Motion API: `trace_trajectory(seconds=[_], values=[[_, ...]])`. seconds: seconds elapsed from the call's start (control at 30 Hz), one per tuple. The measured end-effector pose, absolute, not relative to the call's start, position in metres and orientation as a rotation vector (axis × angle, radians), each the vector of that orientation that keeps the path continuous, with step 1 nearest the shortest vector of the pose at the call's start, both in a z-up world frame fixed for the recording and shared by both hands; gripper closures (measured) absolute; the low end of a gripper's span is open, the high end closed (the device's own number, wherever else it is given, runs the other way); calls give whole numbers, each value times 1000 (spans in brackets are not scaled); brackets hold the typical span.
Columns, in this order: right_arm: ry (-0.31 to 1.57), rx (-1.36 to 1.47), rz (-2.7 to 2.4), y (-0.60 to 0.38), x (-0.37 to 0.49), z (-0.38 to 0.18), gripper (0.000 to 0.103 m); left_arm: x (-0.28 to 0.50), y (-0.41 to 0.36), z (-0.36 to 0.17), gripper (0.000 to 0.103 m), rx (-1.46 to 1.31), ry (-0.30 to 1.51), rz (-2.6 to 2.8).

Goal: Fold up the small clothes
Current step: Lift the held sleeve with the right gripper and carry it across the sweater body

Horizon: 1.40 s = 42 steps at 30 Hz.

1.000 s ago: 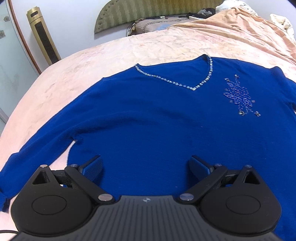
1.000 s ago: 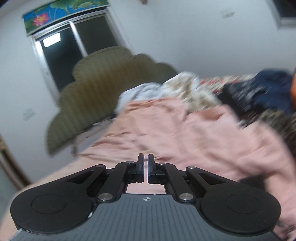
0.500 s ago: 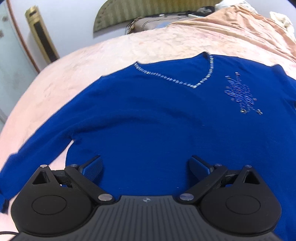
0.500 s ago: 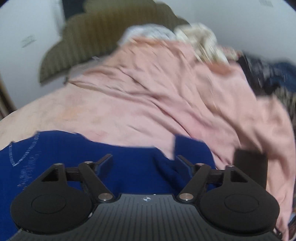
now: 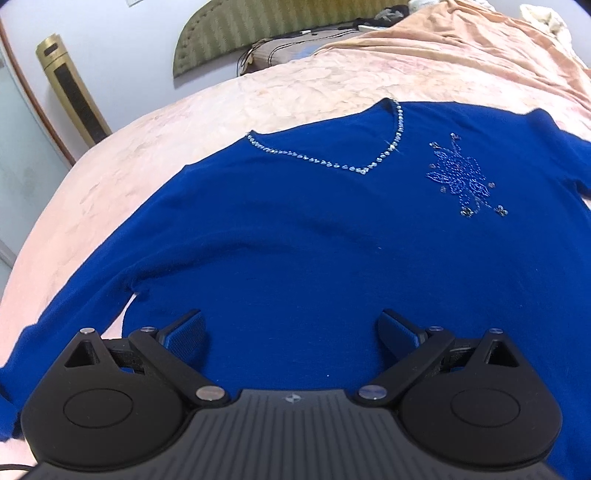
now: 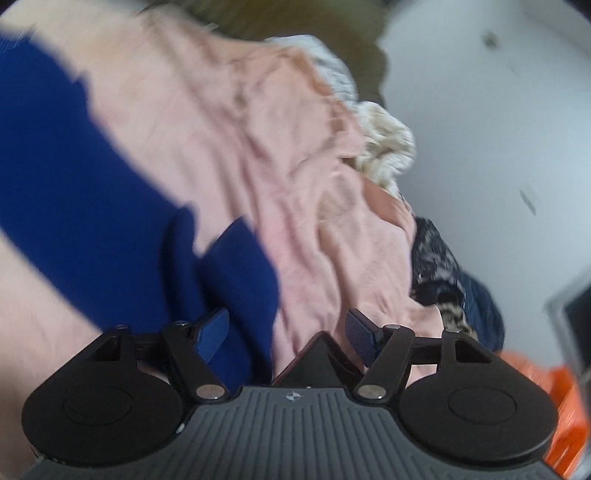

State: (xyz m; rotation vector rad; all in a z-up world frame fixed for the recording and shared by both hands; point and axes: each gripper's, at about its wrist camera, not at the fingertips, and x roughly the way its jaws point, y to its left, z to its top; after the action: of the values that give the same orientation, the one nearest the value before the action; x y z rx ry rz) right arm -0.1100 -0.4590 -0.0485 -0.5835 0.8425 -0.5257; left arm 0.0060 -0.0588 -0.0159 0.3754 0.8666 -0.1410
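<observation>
Across the bed's near half lies the blue sweater [image 5: 295, 251], spread flat and face up, not yet folded. Its beaded V-neckline [image 5: 354, 162] points toward the headboard [image 5: 280, 33] end, and a beaded flower motif [image 5: 461, 177] sits on the chest beside it. Long axis, sleeve to sleeve, runs across the bed; one sleeve [image 5: 74, 317] trails off toward the bed's near left edge, and the hem side is nearest the onlooker. Laid out flat like this most likely so the sleeves and sides can be turned in cleanly.

Left tool [image 5: 291, 336] hangs over the lower body of the sweater, angled down, its blue pads wide apart, nothing between them and no cloth pinched. Probably waiting to take the hem or side seam.

Right tool [image 6: 286, 334] is over the other sleeve's end [image 6: 236, 273], the view badly smeared. Its jaws are apart and closing a little, one pad over blue cloth, the other over the pink bedspread [image 6: 258, 122]; no grip on the cloth visible. A dark flat thing shows between the pads, cannot tell what. Judging by position, it is lining up on the cuff to fold that sleeve inward.

Rumpled pink cover and a heap of other clothes [image 6: 443, 266] sit beyond, toward the bed's far right corner.
</observation>
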Motion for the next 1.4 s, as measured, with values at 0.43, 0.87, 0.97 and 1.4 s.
trace_trajectory(seconds=[0.43, 0.87, 0.97, 1.4], values=[[708, -63, -518, -507, -106, -29, 95, 6, -58, -12, 2, 378, 867, -136], [379, 716, -618, -605, -172, 10, 94, 7, -48, -10, 2, 353, 869, -138], [430, 793, -660, -613, -161, -19, 88, 5, -44, -7, 2, 362, 853, -126], [260, 994, -707, -626, -194, -35, 93, 5, -48, -6, 2, 374, 851, -130]])
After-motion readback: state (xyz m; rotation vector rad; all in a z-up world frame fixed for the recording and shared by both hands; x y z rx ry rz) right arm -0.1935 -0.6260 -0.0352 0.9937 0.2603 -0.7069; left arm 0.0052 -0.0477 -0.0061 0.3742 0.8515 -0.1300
